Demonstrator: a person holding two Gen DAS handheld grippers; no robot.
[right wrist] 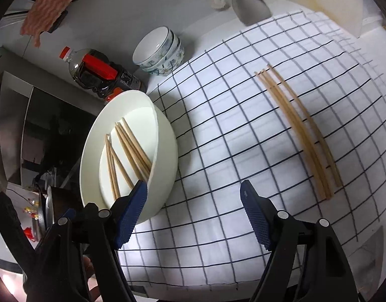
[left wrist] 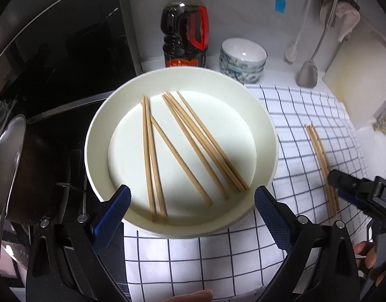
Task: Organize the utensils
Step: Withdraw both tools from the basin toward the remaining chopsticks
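Observation:
A white round basin (left wrist: 266,125) holds several wooden chopsticks (left wrist: 193,143); it also shows at the left of the right wrist view (right wrist: 167,151) with its chopsticks (right wrist: 128,151). Three more chopsticks (right wrist: 301,133) lie side by side on the checked cloth (right wrist: 218,138), seen at the right in the left wrist view (left wrist: 323,168). My left gripper (left wrist: 193,201) is open and empty over the basin's near rim. My right gripper (right wrist: 194,193) is open and empty above the cloth, between the basin and the laid-out chopsticks.
A dark sauce bottle (left wrist: 185,30) and stacked patterned bowls (left wrist: 242,59) stand behind the basin. A spatula (left wrist: 308,71) and spoon hang on the back wall. A white cutting board (left wrist: 356,75) leans at the right. A pot with lid (left wrist: 14,171) sits on the stove at the left.

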